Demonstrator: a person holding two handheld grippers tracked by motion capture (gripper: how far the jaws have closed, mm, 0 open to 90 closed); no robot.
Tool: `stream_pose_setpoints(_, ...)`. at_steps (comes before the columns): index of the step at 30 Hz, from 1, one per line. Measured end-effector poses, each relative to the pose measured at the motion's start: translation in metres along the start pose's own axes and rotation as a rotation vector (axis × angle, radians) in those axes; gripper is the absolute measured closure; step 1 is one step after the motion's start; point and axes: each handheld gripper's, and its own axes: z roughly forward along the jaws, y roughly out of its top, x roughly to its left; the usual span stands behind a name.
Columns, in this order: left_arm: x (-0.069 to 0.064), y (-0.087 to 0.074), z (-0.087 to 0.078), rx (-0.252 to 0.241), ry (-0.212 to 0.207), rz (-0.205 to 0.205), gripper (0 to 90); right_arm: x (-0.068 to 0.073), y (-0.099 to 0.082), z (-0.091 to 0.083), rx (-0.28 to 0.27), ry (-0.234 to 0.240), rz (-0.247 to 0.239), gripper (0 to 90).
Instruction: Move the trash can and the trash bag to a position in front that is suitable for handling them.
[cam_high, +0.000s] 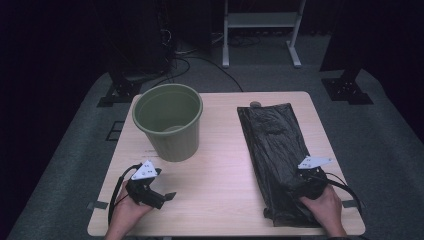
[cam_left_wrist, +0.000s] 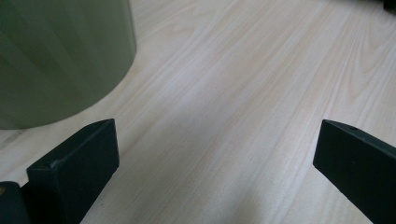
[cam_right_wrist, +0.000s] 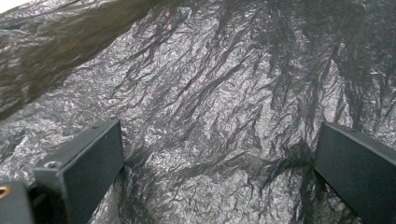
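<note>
Jaws of the right gripper (cam_right_wrist: 219, 154) gape wide over crinkled black plastic bag (cam_high: 274, 145); left gripper (cam_left_wrist: 217, 149) open, empty, beside smooth green bin (cam_high: 169, 120)

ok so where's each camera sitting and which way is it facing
High view: above the person's side, looking down at the table, bin, black bag; both hands show.
Left gripper view: on the left gripper, low over the wood beside the bin; open jaws.
Right gripper view: on the right gripper, facing the bag; open jaws.
Shared: the bin, high and left gripper views.
</note>
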Motion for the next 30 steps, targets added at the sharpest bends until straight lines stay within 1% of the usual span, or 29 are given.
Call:
stream_pose_setpoints(5,0.001,0.008,-0.013,-0.027,0.001,-0.014,0.0,0.000,0.000,0.000,0.000,0.000,0.000,0.3)
stream_pose_setpoints(11,0.002,0.017,-0.025,-0.020,0.000,-0.018,0.0,0.000,0.000,0.000,0.000,0.000,0.000,0.3)
stream_pose_setpoints(15,0.004,0.027,-0.033,-0.028,-0.005,-0.020,0.0,0.000,0.000,0.000,0.000,0.000,0.000,0.3)
stream_pose_setpoints(17,0.006,0.035,-0.040,-0.030,0.004,-0.022,0.0,0.000,0.000,0.000,0.000,0.000,0.000,0.2)
stream_pose_setpoints(18,0.006,0.035,-0.040,-0.030,0.004,-0.022,0.0,0.000,0.000,0.000,0.000,0.000,0.000,0.2)
stream_pose_setpoints(20,0.007,0.040,-0.045,-0.035,0.013,-0.027,0.0,0.000,0.000,0.000,0.000,0.000,0.000,0.3)
stream_pose_setpoints(25,0.013,0.052,-0.058,-0.039,0.015,-0.038,0.0,0.000,0.000,0.000,0.000,0.000,0.001,0.3)
stream_pose_setpoints(30,0.018,0.064,-0.070,-0.044,0.025,-0.042,0.0,0.000,0.000,0.000,0.000,0.000,0.000,0.3)
